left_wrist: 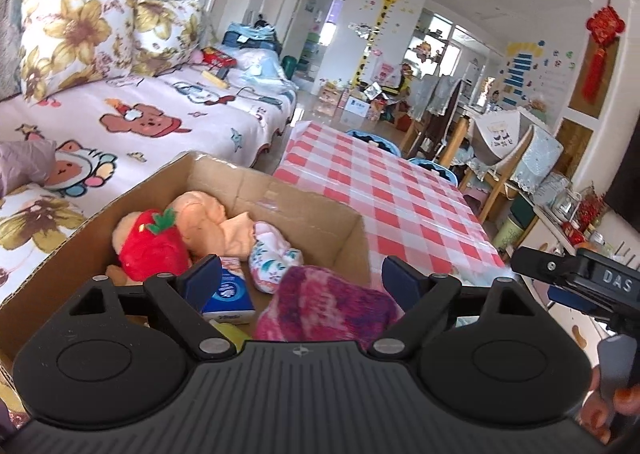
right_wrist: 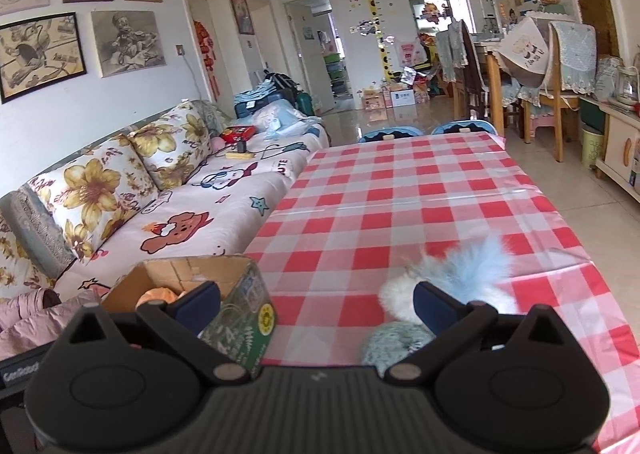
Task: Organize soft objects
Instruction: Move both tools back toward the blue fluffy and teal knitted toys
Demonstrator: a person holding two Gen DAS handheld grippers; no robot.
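Observation:
A cardboard box point(left_wrist: 276, 193) stands at the near left end of the checked table point(left_wrist: 400, 197). It holds a strawberry plush point(left_wrist: 152, 246), a peach plush point(left_wrist: 204, 221), a floral cloth point(left_wrist: 272, 262), a tissue pack point(left_wrist: 228, 294) and a pink fuzzy cloth point(left_wrist: 332, 302). My left gripper point(left_wrist: 302, 280) is open just above the box, the pink cloth between its fingers. My right gripper point(right_wrist: 316, 304) is open over the table point(right_wrist: 400, 193), right of the box point(right_wrist: 240, 294). A fluffy blue-white toy point(right_wrist: 456, 274) and a teal fuzzy item point(right_wrist: 396, 342) lie by its right finger.
A sofa point(right_wrist: 200, 205) with floral cushions point(left_wrist: 76, 41) runs along the table's left side. Chairs point(right_wrist: 556, 65) and a dining table stand at the far right. A cabinet point(right_wrist: 616, 145) lines the right wall. The right gripper body shows in the left wrist view point(left_wrist: 580, 282).

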